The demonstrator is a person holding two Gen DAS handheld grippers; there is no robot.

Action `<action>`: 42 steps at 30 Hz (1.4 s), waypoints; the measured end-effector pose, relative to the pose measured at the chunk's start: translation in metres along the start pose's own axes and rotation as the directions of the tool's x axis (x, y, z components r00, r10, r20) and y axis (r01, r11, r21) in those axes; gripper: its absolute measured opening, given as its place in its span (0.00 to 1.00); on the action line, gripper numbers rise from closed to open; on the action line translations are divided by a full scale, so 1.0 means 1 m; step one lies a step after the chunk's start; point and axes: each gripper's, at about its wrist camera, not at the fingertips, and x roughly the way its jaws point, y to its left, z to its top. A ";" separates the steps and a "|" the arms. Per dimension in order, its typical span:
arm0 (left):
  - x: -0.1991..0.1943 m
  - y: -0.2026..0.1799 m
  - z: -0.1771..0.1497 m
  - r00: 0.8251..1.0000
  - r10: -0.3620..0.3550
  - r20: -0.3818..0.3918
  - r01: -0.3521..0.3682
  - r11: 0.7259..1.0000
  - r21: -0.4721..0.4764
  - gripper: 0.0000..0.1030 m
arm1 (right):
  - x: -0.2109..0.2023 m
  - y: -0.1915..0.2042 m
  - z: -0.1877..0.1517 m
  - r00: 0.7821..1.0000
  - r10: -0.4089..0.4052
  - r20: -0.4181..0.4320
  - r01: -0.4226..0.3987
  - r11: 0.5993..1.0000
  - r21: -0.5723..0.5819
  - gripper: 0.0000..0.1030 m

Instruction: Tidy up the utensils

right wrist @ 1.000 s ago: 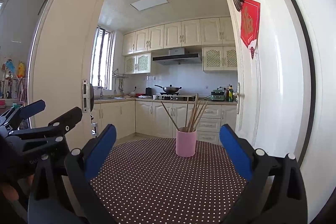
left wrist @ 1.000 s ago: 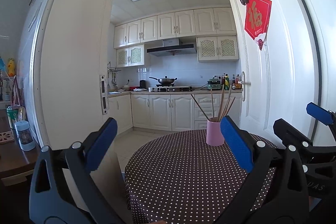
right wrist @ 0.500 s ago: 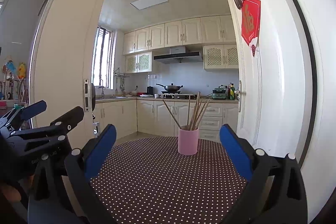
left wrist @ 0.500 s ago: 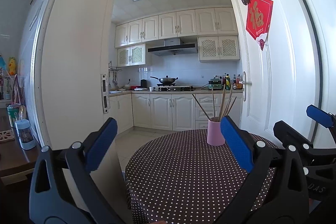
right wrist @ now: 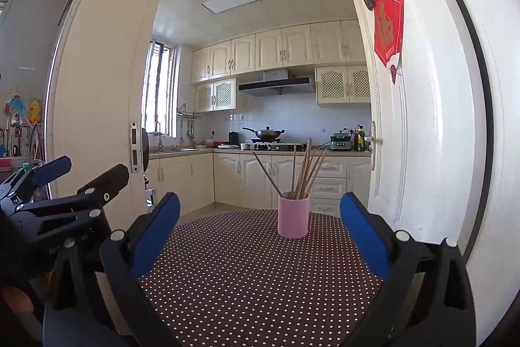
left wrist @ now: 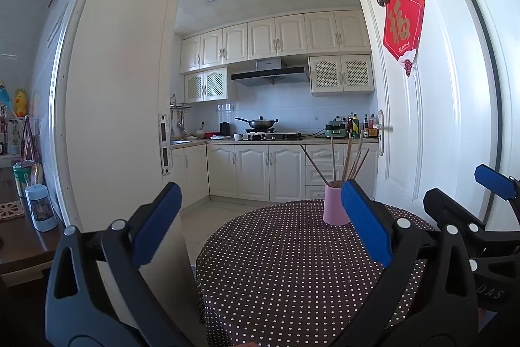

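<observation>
A pink cup [right wrist: 293, 217] with several wooden chopsticks [right wrist: 304, 168] standing in it sits at the far side of a round table with a dark polka-dot cloth [right wrist: 247, 278]. It also shows in the left wrist view [left wrist: 334, 207], partly behind my right finger pad. My left gripper [left wrist: 260, 223] is open and empty above the table's near left edge. My right gripper [right wrist: 260, 233] is open and empty, facing the cup from the near side. Each gripper shows at the edge of the other's view.
An open white door [left wrist: 422, 119] with a red paper sign stands right of the table. A white door panel [left wrist: 113, 119] stands to the left. A wooden side table [left wrist: 19, 236] with jars is far left. The kitchen counter and stove [left wrist: 269, 137] lie beyond.
Both views shift very slightly; the cup sits a touch further right and lower in each frame. Both grippers stay open and empty.
</observation>
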 end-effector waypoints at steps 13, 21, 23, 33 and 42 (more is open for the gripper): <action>0.002 -0.003 -0.001 1.000 0.019 -0.001 -0.019 1.000 0.013 0.94 | 0.003 0.001 -0.003 1.000 0.002 -0.011 -0.002 1.000 0.011 0.92; 0.002 -0.003 -0.001 1.000 0.023 0.001 -0.023 1.000 0.015 0.94 | 0.003 0.001 -0.005 1.000 0.004 -0.016 -0.004 1.000 0.014 0.92; 0.001 -0.004 -0.002 1.000 0.025 0.003 -0.025 1.000 0.017 0.94 | 0.003 0.001 -0.005 1.000 0.005 -0.016 -0.004 1.000 0.015 0.92; 0.000 -0.004 -0.003 1.000 0.027 0.006 -0.027 0.999 0.017 0.94 | 0.004 0.001 -0.005 1.000 0.004 -0.020 -0.003 1.000 0.015 0.92; 0.000 -0.004 -0.005 1.000 0.029 0.004 -0.029 0.999 0.013 0.94 | 0.004 0.001 -0.007 1.000 0.007 -0.025 -0.006 1.000 0.019 0.92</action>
